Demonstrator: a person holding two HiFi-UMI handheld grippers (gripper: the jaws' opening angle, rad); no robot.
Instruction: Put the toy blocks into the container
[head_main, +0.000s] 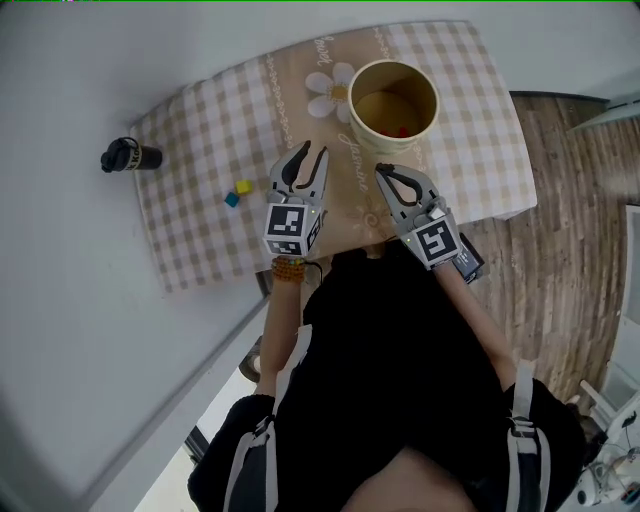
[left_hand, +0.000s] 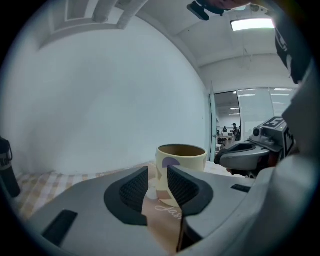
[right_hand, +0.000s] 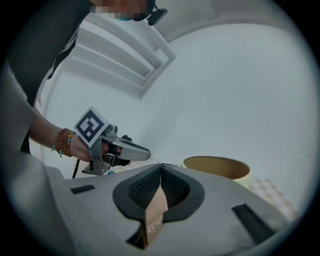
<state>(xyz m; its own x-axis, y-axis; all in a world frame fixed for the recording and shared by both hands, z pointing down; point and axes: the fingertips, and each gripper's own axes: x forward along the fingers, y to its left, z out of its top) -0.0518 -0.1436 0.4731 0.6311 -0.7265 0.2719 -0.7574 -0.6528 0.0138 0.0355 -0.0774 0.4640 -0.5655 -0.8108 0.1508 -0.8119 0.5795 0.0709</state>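
Observation:
A cream round container (head_main: 428, 94) stands on the checked tablecloth (head_main: 200, 120), with a red block (head_main: 403, 131) inside it. To the left, a yellow block (head_main: 243, 187) and a blue block (head_main: 232, 200) lie side by side on the cloth. My left gripper (head_main: 311, 153) hovers right of those two blocks and below the container; its jaws are open with a narrow gap and nothing between them (left_hand: 158, 172). My right gripper (head_main: 384, 171) sits just below the container, its tips touching, shut and empty (right_hand: 160, 167). The container (left_hand: 181, 155) rises ahead of the left jaws.
A black bottle (head_main: 130, 156) lies on the white floor left of the table. The table's right edge drops to a wooden floor (head_main: 570, 200). The person's dark-clothed body fills the lower part of the head view.

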